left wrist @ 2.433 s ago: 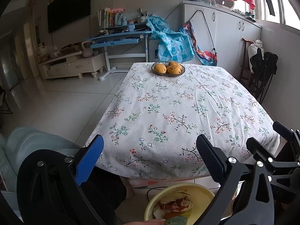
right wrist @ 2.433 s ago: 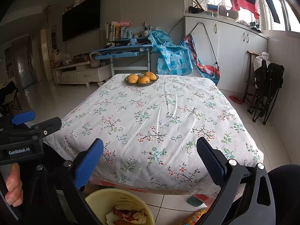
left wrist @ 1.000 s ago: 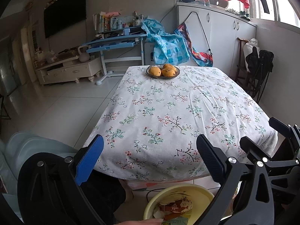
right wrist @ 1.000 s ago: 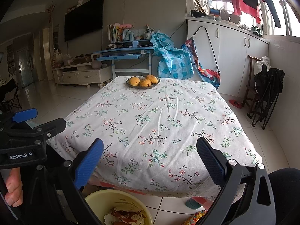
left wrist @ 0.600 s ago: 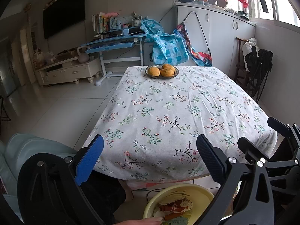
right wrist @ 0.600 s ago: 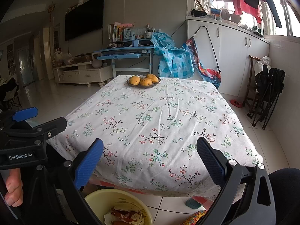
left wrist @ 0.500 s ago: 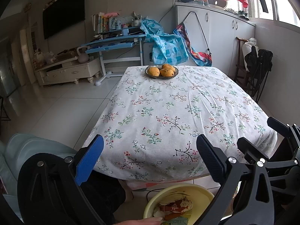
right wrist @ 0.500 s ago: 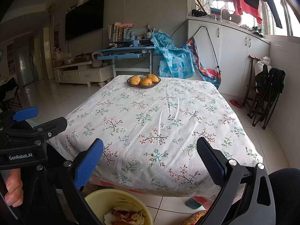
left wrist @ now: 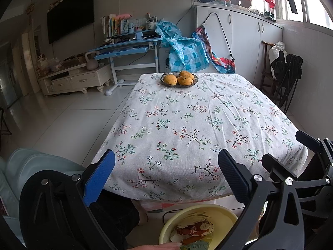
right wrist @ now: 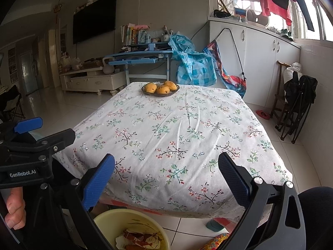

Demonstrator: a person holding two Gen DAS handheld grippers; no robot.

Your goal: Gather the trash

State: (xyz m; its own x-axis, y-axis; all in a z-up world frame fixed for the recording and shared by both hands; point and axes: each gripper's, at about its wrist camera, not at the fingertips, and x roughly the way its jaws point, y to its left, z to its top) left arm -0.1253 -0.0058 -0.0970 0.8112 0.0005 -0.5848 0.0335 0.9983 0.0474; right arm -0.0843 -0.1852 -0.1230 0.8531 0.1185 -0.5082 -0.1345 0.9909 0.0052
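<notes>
A yellow basin (left wrist: 220, 214) (right wrist: 133, 216) sits on the floor below the table's near edge, with crumpled wrappers (left wrist: 193, 229) (right wrist: 141, 238) inside. My left gripper (left wrist: 166, 173) hangs open and empty above it, in front of the floral tablecloth (left wrist: 187, 125). Just to the right, my right gripper (right wrist: 166, 173) is open too, with nothing between its fingers. The right gripper's fingers (left wrist: 308, 141) show at the right edge of the left wrist view. The left gripper's body shows at the left of the right wrist view, held by a hand (right wrist: 14, 210). No trash lies on the table (right wrist: 177, 129).
A bowl of mangoes (left wrist: 178, 79) (right wrist: 160, 88) stands at the table's far end. A blue desk (left wrist: 124, 48), a white TV cabinet (left wrist: 75, 79) and white cupboards (left wrist: 239, 41) line the back. Folded black chairs (right wrist: 297, 108) stand at the right wall. White tiled floor lies to the left.
Both views have risen and drawn back a little from the table over the last seconds. Both grippers stay open and empty, and the basin has not moved.
</notes>
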